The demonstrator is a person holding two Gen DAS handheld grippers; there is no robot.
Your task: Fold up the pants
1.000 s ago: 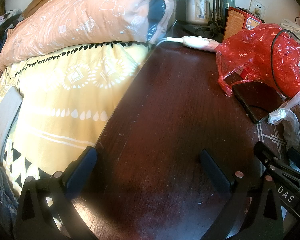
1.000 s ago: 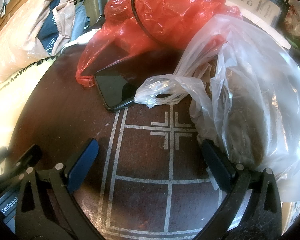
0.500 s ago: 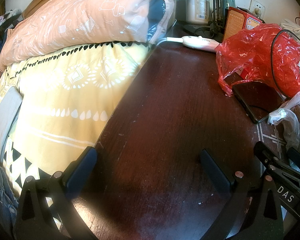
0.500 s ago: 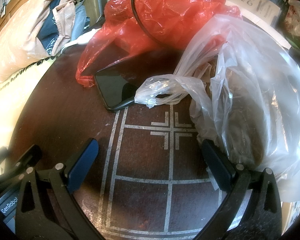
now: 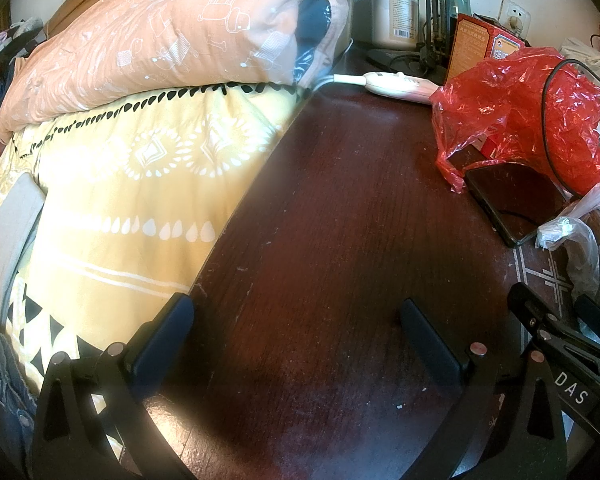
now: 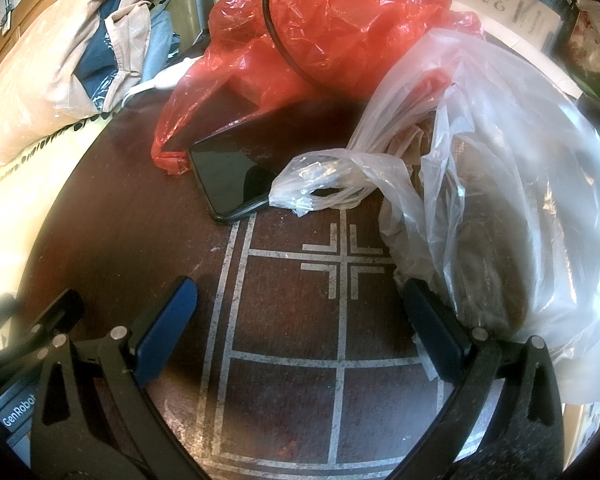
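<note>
On the dark wooden table [image 5: 340, 208] both grippers rest low with nothing between their fingers. The left gripper [image 5: 296, 320] has its two fingers spread wide apart over bare wood, close to the table's edge, where a yellow patterned bedspread [image 5: 132, 200] meets it. A peach quilt [image 5: 160, 40] lies piled on the bedspread farther back. At the lower left corner of the left wrist view a strip of blue denim [image 5: 0, 384] shows on the bed beside the bedspread (probably the pants, though too little shows to be sure). The right gripper [image 6: 300, 304] also has its fingers wide apart, over a pattern of pale lines inlaid in the tabletop; its right finger [image 6: 432, 332] touches a clear plastic bag [image 6: 520, 200] with something brownish inside. A black phone [image 6: 230, 172] lies flat ahead of it, its near corner under the knotted handle of the clear bag, its far end tucked under a red plastic bag [image 6: 332, 28] with a black cable looped over it. A white power strip [image 5: 396, 84] lies near the quilt, and a beige canister [image 5: 394, 16] stands behind it
</note>
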